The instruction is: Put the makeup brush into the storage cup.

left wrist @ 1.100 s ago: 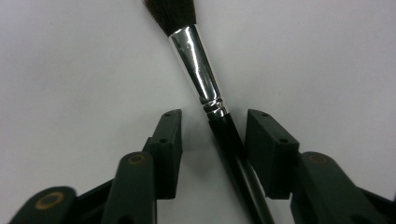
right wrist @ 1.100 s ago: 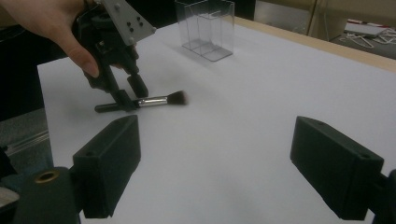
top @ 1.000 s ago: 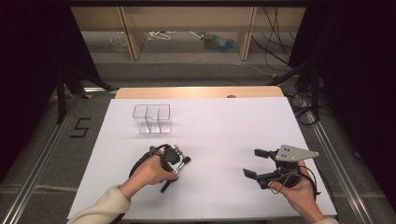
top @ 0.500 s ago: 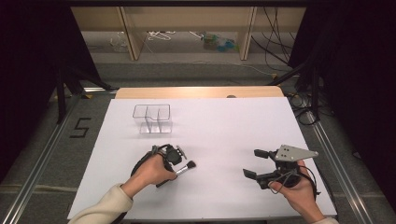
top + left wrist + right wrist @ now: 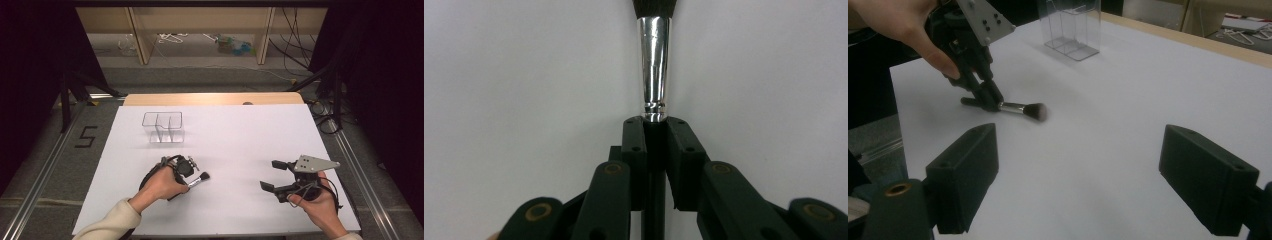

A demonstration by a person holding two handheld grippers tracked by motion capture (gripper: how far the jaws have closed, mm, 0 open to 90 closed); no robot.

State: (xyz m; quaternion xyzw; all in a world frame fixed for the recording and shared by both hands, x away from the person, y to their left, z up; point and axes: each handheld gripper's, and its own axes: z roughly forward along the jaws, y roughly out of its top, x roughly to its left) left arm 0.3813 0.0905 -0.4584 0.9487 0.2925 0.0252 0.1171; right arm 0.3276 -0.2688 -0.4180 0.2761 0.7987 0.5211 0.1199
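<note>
High view, left to right: clear organizer (image 5: 163, 127) upper left of centre on white table (image 5: 235, 130); below it left gripper (image 5: 186, 176) clamped on makeup brush (image 5: 199, 179), bristles pointing right, brush low over the table at lower centre-left. Right gripper (image 5: 272, 176) at lower right, jaws spread wide, nothing between them.
</note>
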